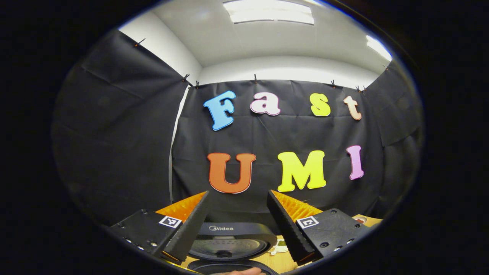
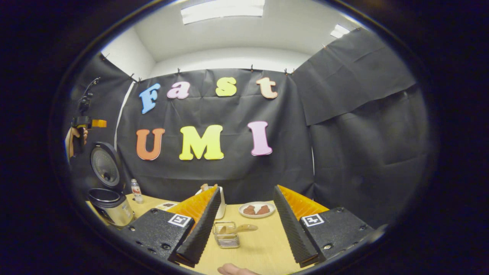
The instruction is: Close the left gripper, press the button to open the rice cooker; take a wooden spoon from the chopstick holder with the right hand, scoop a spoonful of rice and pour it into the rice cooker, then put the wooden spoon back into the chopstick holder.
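Observation:
The rice cooker [image 2: 111, 208] stands at the table's far left with its lid [image 2: 104, 165] raised. In the left gripper view the lid's inner face [image 1: 225, 246] lies below and between my fingers. My left gripper [image 1: 237, 193] is open and holds nothing; it also shows far off, held by a hand [image 2: 82, 126] above the cooker. My right gripper [image 2: 246, 188] is open over the table. Below it a small wire basket [image 2: 226, 235] holds a wooden spoon [image 2: 244, 228]. A white holder [image 2: 221, 206] with wooden tips sticking out is partly hidden behind one finger.
On the wooden table [image 2: 259, 248] a white plate [image 2: 256, 209] with brown pieces sits at the back. A small bottle [image 2: 135, 191] stands beside the cooker. Part of a hand [image 2: 237, 270] shows at the bottom edge. Black cloth walls close in the back and sides.

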{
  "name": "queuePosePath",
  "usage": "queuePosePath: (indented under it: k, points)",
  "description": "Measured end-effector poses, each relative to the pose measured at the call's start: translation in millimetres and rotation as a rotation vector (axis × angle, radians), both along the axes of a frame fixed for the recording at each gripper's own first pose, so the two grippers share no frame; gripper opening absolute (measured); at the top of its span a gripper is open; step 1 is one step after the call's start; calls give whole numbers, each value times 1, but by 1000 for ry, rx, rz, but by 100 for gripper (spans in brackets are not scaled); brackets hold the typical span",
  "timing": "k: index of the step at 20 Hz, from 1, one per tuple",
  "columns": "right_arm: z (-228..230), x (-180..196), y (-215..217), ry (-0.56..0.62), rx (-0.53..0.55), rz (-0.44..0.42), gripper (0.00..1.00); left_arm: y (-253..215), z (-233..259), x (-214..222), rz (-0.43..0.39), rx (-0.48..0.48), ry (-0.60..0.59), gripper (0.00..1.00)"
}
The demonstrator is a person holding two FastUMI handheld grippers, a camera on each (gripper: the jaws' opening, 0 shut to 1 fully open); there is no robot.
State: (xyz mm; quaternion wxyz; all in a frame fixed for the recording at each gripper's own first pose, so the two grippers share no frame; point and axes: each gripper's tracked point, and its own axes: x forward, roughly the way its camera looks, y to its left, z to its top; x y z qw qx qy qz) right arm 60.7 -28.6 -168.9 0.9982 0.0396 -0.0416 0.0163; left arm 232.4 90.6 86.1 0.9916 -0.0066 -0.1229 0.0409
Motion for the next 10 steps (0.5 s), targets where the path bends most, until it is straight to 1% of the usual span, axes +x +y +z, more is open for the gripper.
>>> queuePosePath:
  k: [3, 4, 5, 6, 8, 10]
  points:
    - [12, -12, -12, -64, 31, -1, 90, 20, -10, 31, 47, -17, 77, 94]
    - [16, -17, -16, -87, 44, -4, 87, 24, -14, 39, 55, -19, 102, 94]
    - [17, -20, -20, -105, 57, -10, 87, 26, -18, 47, 54, -27, 121, 94]
    - [19, -23, -24, -117, 64, -15, 90, 28, -21, 53, 55, -42, 136, 94]
    - [19, -26, -31, -119, 81, -21, 89, 38, -31, 61, 98, -41, 167, 94]
    - [19, -34, -24, -95, 113, 25, 89, 37, -39, 63, 118, -8, 185, 94]
